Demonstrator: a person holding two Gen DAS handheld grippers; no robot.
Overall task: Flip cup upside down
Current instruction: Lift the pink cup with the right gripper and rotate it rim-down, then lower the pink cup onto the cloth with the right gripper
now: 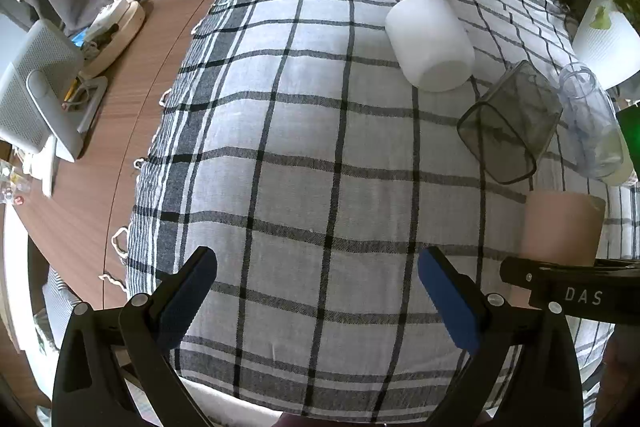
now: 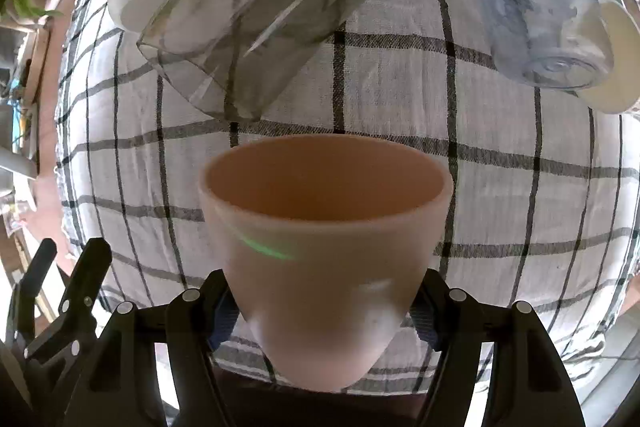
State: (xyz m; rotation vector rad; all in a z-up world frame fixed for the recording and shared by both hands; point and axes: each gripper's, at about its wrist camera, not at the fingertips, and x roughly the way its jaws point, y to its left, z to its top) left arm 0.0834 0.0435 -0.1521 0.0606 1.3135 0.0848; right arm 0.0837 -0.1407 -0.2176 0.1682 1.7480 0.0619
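Gripping the pink cup point(image 2: 326, 251) low on its body with my right gripper point(image 2: 324, 311), mouth up, over the checked cloth point(image 2: 400, 99). My left gripper point(image 1: 318, 291) hangs spread wide, holding nothing. Smoky tumbler point(image 2: 256, 15), clear glass point(image 2: 536, 11) and white cup point(image 1: 430, 43) lie tipped beyond.

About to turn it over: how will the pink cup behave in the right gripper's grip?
The pink cup tapers toward its base, where the right gripper clamps it, so it may slide out as it turns. Its smooth wall looks slippery. It looks empty and probably light, so flipping should need little force.
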